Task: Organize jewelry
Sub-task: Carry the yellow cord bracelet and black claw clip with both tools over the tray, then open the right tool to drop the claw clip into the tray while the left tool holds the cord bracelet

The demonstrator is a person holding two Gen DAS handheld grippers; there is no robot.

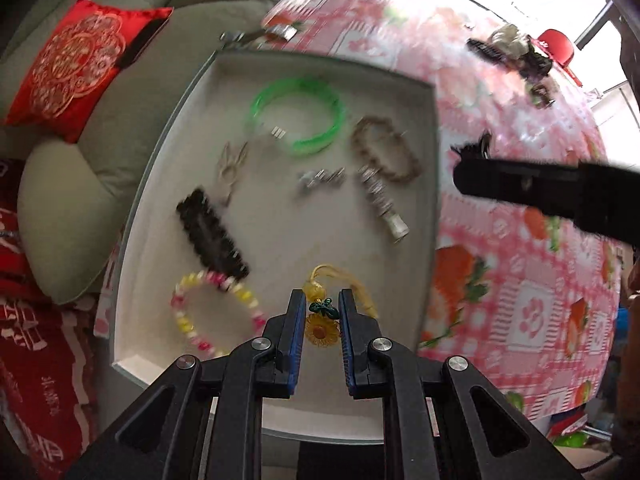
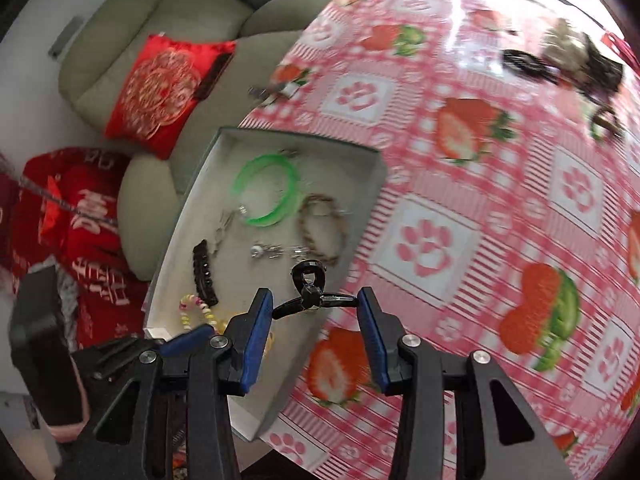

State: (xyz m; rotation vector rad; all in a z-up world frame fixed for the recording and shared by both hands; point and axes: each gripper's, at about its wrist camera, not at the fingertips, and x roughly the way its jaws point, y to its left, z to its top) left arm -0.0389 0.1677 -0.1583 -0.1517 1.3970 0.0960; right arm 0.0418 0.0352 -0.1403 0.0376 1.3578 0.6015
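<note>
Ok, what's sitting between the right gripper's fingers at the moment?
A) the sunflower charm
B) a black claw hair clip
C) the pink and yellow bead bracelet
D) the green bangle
B. In the right wrist view, the black claw hair clip spans the gap of the right gripper, while the green bangle lies in the white tray and the sunflower charm sits between the left gripper fingers.

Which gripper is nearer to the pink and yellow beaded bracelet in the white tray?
Left. The left gripper holds a yellow sunflower charm just beside the pink and yellow beaded bracelet; the right gripper, holding a black hair claw, is over the white tray's opposite edge.
</note>
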